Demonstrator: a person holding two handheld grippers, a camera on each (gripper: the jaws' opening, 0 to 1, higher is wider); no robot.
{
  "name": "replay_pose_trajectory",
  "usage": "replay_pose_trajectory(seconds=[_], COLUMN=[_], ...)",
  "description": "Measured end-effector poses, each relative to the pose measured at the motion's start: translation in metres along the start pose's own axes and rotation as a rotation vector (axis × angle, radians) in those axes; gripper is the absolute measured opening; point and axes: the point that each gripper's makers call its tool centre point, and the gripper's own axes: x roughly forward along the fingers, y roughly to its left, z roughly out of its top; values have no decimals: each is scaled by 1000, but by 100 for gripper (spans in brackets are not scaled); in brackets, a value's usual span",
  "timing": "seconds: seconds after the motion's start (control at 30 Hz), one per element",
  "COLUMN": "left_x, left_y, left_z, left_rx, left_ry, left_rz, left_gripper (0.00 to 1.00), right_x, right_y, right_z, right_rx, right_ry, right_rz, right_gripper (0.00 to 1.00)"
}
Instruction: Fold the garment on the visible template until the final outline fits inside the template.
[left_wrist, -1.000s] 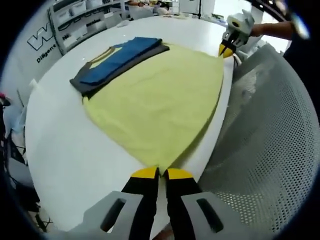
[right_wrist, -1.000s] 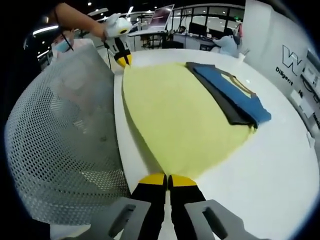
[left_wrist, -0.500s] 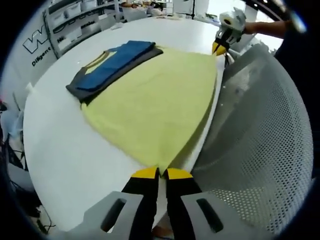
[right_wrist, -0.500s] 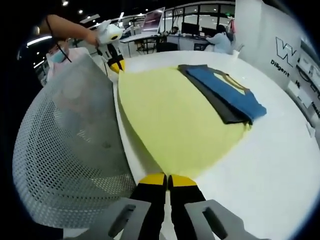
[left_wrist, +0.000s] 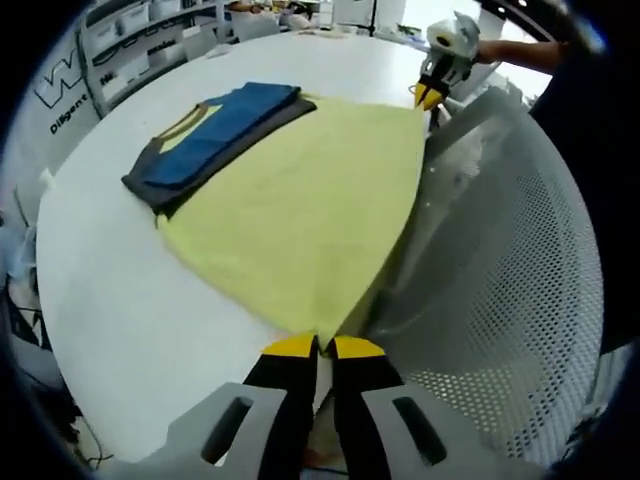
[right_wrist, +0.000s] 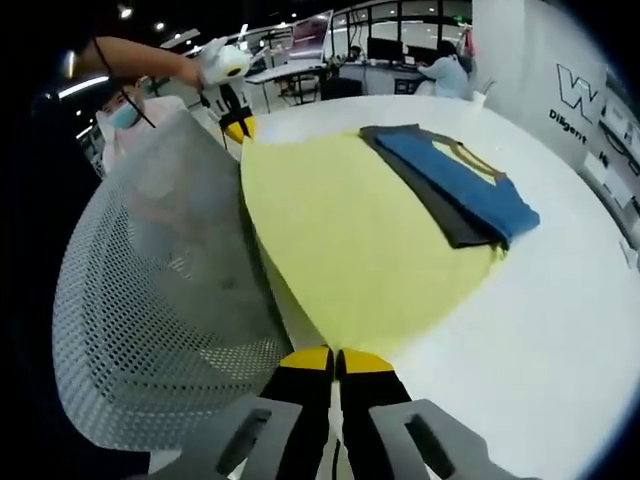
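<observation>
Both grippers pinched shut on near corners of the yellow cloth (left_wrist: 300, 215): left gripper (left_wrist: 316, 346), right gripper (right_wrist: 336, 356). Since a second ago the cloth's near edge has slid off the table (left_wrist: 120, 310) toward the mesh chair (left_wrist: 520, 290). Folded blue garment (left_wrist: 215, 130) sits on its far side. Likely repositioning, not folding.

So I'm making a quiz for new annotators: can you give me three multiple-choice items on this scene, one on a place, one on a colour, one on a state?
1. Where does the folded blue garment lie?
A. along the yellow cloth's far edge
B. on the mesh chair
C. on the floor

2. What colour are the gripper tips?
A. red
B. yellow
C. green

3. How are the left gripper's jaws?
A. wide open
B. closed on the cloth's corner
C. holding a cup

Answers:
A, the blue garment overlaps the yellow cloth.
B, both grippers show yellow tips.
B, the left gripper pinches a corner, as does the right gripper.
</observation>
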Motion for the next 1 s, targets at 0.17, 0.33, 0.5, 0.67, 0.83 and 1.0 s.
replay_pose_trajectory(seconds=[0.17,0.33,0.5,0.67,0.83,1.0], left_x=[-8,-18,-23,-27,-31,-35], left_y=[-4,8,21,33,45,58], left_z=[4,14,25,33,41,53], left_rx=[8,13,24,45,36,33], left_ry=[-7,-28,-48,-56,-72,-95], left_rz=[-35,-28,-11,-3,8,26], left_gripper=[7,7,7,7,7,7], right_x=[-10,-15,-20,-27,-31,-31], right_y=[4,2,-6,-19,-32,-45], right_z=[2,9,18,31,42,51], right_rx=[3,-10,-41,-50,-56,-52], right_ry=[9,6,9,-9,-27,-29], right_rz=[21,24,11,-11,-34,-52], right_gripper=[0,0,0,0,0,0])
